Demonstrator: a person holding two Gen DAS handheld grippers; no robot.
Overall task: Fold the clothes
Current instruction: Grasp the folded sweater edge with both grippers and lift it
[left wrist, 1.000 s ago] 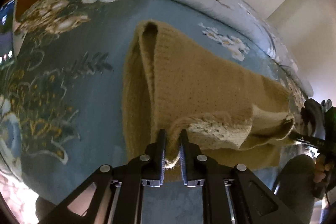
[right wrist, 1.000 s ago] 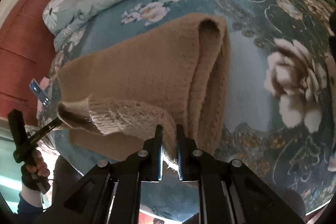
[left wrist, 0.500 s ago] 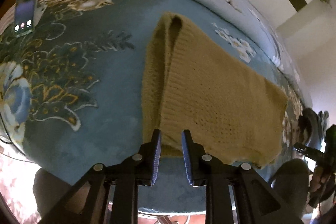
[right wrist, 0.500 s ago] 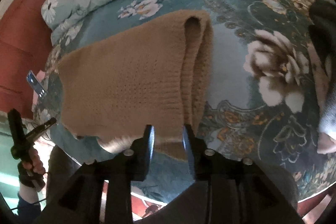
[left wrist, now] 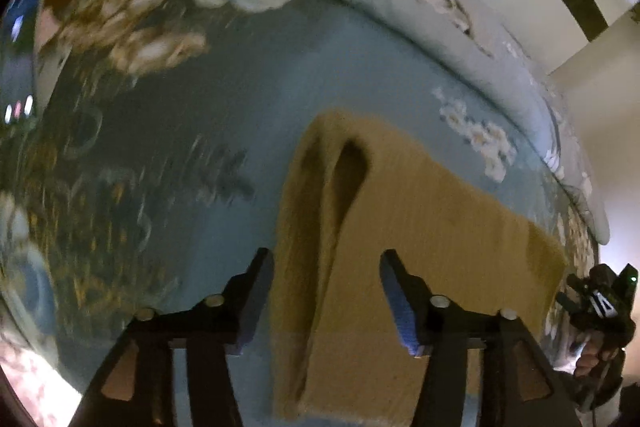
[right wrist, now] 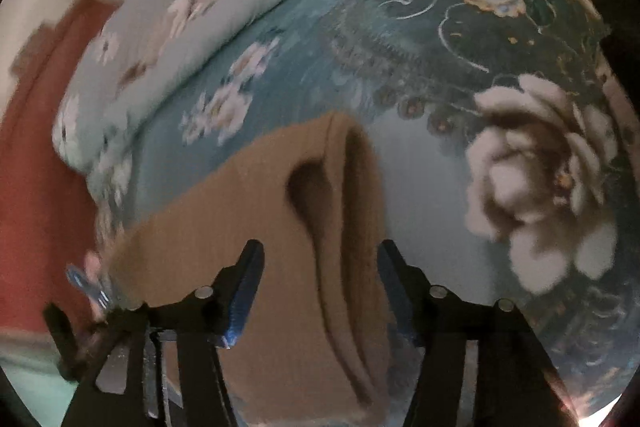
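left tongs [left wrist: 326, 281] just spread, empty | right tongs [right wrist: 320, 273] just spread, empty | folded tan knit sweater [left wrist: 420, 247] near edge cut off | bed [left wrist: 224, 99] blurred

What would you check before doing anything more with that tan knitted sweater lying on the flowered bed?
1. Left gripper let go: ok, its jaws have just been opening and stand apart, with the folded edge seen between them but not pinched.
2. Right gripper let go: ok, it too has just been opening, with nothing pinched.
3. Sweater resting on the bedspread: ok, it lies folded over.
4. Fold neat: cannot tell, both views are blurred and the side edges gape open.
5. Phone out of the way: ok, it lies apart at the bed's edge.
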